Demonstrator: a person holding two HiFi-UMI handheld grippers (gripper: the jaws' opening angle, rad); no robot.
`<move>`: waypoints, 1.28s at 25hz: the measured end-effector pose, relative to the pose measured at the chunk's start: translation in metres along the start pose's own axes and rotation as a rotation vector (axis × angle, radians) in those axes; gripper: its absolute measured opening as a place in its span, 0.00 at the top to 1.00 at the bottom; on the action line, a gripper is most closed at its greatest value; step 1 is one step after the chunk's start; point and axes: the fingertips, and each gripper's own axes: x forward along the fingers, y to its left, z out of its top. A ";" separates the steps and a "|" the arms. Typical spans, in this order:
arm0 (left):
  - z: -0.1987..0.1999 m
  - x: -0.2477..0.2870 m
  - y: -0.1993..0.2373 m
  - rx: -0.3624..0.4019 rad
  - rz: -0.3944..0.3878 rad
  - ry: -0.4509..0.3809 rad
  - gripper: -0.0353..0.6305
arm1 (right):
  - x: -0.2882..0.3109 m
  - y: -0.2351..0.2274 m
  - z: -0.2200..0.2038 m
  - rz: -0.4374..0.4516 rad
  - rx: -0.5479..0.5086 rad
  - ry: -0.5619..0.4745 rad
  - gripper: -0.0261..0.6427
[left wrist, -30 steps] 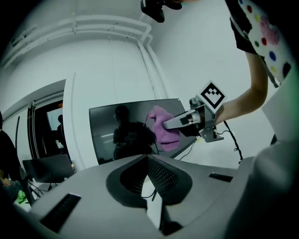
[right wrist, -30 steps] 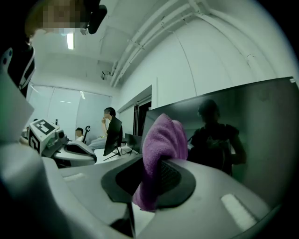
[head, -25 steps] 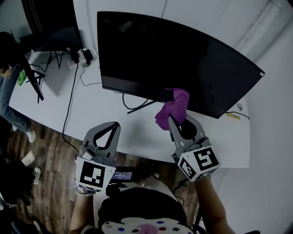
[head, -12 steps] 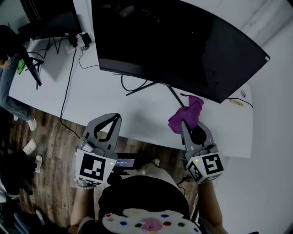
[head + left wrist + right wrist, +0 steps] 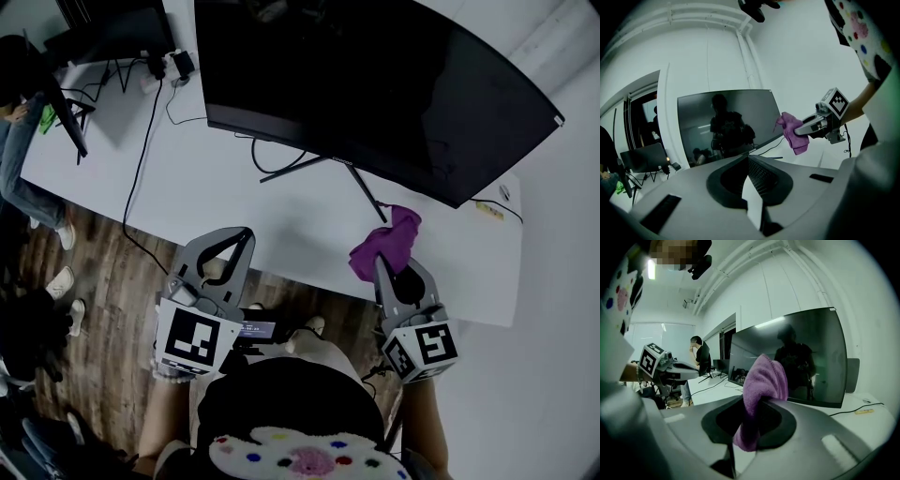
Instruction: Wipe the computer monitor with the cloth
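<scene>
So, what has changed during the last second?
The right gripper, shut on the cloth, drew back from the lower edge of the monitor toward the person; the cloth is now over the table, off the screen. The left gripper stayed shut and empty.

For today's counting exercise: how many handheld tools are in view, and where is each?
2. The left tool hangs shut and empty over the table's near edge; the right tool grips the purple cloth in front of the monitor's right end. None seems hidden.
</scene>
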 end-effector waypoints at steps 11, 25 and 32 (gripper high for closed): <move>-0.001 0.006 -0.009 -0.002 -0.010 0.005 0.94 | 0.003 0.002 -0.003 0.012 0.022 0.000 0.86; 0.005 0.010 -0.012 -0.012 -0.023 -0.003 0.94 | 0.004 0.012 -0.002 0.042 -0.080 0.053 0.86; -0.001 0.011 -0.013 0.005 -0.014 0.029 0.94 | 0.004 0.013 -0.016 0.029 -0.143 0.123 0.86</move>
